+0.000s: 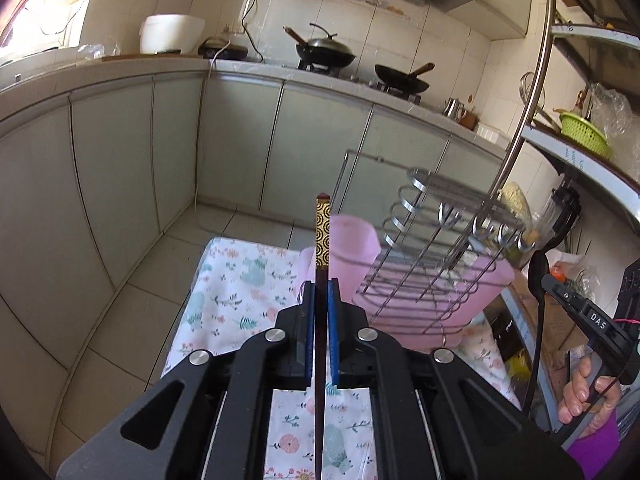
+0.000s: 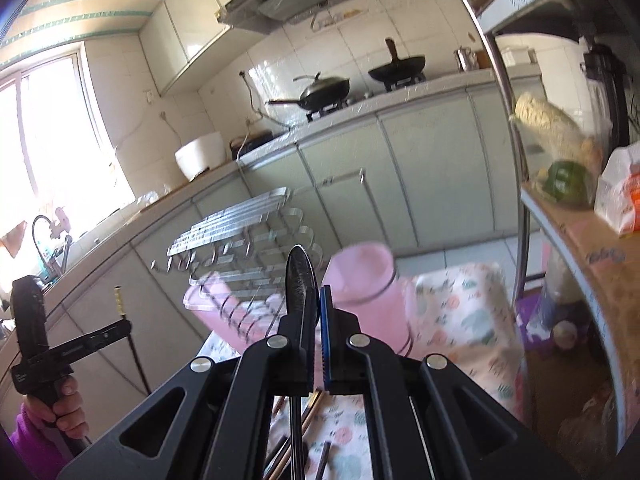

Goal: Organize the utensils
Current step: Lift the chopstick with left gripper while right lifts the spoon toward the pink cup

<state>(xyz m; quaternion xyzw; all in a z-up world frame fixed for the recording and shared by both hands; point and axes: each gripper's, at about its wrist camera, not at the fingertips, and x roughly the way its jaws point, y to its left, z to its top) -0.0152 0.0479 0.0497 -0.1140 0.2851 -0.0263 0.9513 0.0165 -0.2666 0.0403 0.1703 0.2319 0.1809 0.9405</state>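
We clamped a chopstick [image 1: 321,280] in the left hand-held gripper [image 1: 320,292], a black spoon [image 2: 299,280] in the right hand-held gripper [image 2: 316,300]; pink cup [image 1: 354,256] at one o'clock

Over the table [image 1: 240,276], the wire rack [image 1: 432,248] stands in a pink tray [image 1: 484,284] at the far right corner, its hooks and top bars jutting toward the near side. A pink cup [image 1: 354,252] sits just left of the rack, touching or nearly touching it, so no gap shows between them. The cup's mouth is open from above. The table's left part, along its left edge, is bare cloth. At the near edge lie loose chopsticks [image 2: 308,420]. A shelf pole [image 1: 528,80] and shelves [image 1: 580,152] crowd the right side.
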